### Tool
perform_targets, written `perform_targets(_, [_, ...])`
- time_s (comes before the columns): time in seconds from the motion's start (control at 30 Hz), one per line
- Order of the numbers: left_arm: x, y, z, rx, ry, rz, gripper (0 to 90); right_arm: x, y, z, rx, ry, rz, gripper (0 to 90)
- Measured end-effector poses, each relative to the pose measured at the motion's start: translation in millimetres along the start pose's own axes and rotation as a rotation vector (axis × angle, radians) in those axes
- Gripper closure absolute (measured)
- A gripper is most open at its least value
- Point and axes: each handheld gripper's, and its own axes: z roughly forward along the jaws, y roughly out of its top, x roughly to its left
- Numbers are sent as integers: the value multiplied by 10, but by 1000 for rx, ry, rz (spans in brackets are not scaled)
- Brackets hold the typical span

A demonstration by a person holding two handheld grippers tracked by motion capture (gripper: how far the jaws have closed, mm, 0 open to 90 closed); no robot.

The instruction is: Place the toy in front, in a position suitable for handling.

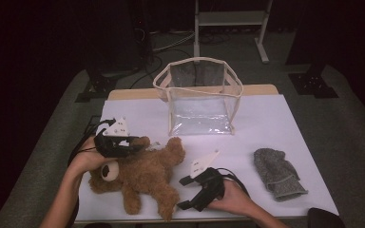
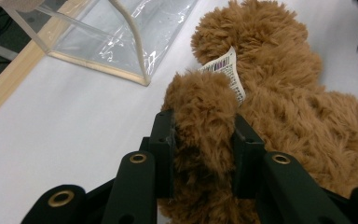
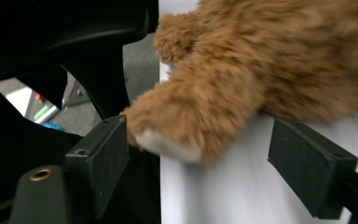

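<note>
1. Two handheld grippers are at work on one brown teddy bear, which lies on its side on the white table near the front edge, head toward the left.
2. Left gripper: jaws clamped on a furry limb of the bear; in the left gripper view both pads press into the fur. A white printed tag sticks out of the fur just beyond the pinched limb.
3. Right gripper: jaws stand apart. In the right gripper view the bear's leg with its pale paw pad lies between the pads at the table's front edge, close by one pad and well clear of the other. Picture is blurred.
4. Clear plastic bag with cream trim stands upright behind the bear, mouth open, apart from it.
5. Grey knitted mitten lies flat at the right of the table, well apart from the bear.
</note>
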Motion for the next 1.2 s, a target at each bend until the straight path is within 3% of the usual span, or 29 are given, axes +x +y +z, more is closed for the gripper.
perform_targets(0.17, [-2, -23, -21, -11, 6, 10, 687, 17, 72, 300, 52, 20, -16, 194])
perform_targets(0.3, [19, -51, -29, -28, 6, -9, 694, 5, 100, 451, 86, 4, -24, 223])
perform_targets(0.37, [15, -57, -36, -29, 9, -6, 700, -8, 110, 534, 116, -13, -28, 317])
perform_targets(0.4, [9, -60, -47, -30, 14, 4, 718, -18, 110, 563, 120, 5, -36, 458])
perform_targets(0.47, [5, -61, -61, -35, 26, 8, 740, -30, 124, 540, 118, 14, -45, 559])
perform_targets(0.57, [-3, -58, -79, -37, 51, 14, 765, -51, 130, 479, 96, 19, -41, 634])
perform_targets(0.67, [12, -44, -127, -56, 56, -8, 775, -71, 140, 428, 65, 54, -27, 657])
perform_targets(0.8, [6, 79, -255, -84, 72, -3, 778, -51, 280, 158, -18, 116, -32, 676])
perform_targets(0.9, [-35, 265, -341, -109, 77, 24, 777, -45, 314, 13, -36, 126, -36, 675])
perform_targets(0.93, [-60, 348, -355, -120, 72, 37, 777, -39, 315, -74, -45, 127, -36, 675])
perform_targets(0.97, [-73, 399, -362, -118, 73, 53, 776, -40, 287, -277, -68, 124, -34, 674])
perform_targets(1.0, [-103, 515, -352, -129, 63, 73, 776, -40, 259, -386, -81, 119, -32, 673])
perform_targets(1.03, [-103, 515, -352, -129, 63, 73, 776, -40, 259, -386, -81, 119, -32, 673])
perform_targets(1.07, [-123, 595, -332, -135, 54, 89, 775, -42, 181, -606, -102, 108, -20, 672])
perform_targets(1.1, [-159, 709, -277, -146, 35, 103, 775, -41, 135, -712, -109, 102, -10, 671])
perform_targets(1.17, [-185, 794, -225, -153, 20, 119, 775, -38, 97, -791, -109, 97, -4, 670])
perform_targets(1.2, [-236, 936, -122, -164, -5, 141, 775, -30, -32, -1010, -116, 76, 12, 670])
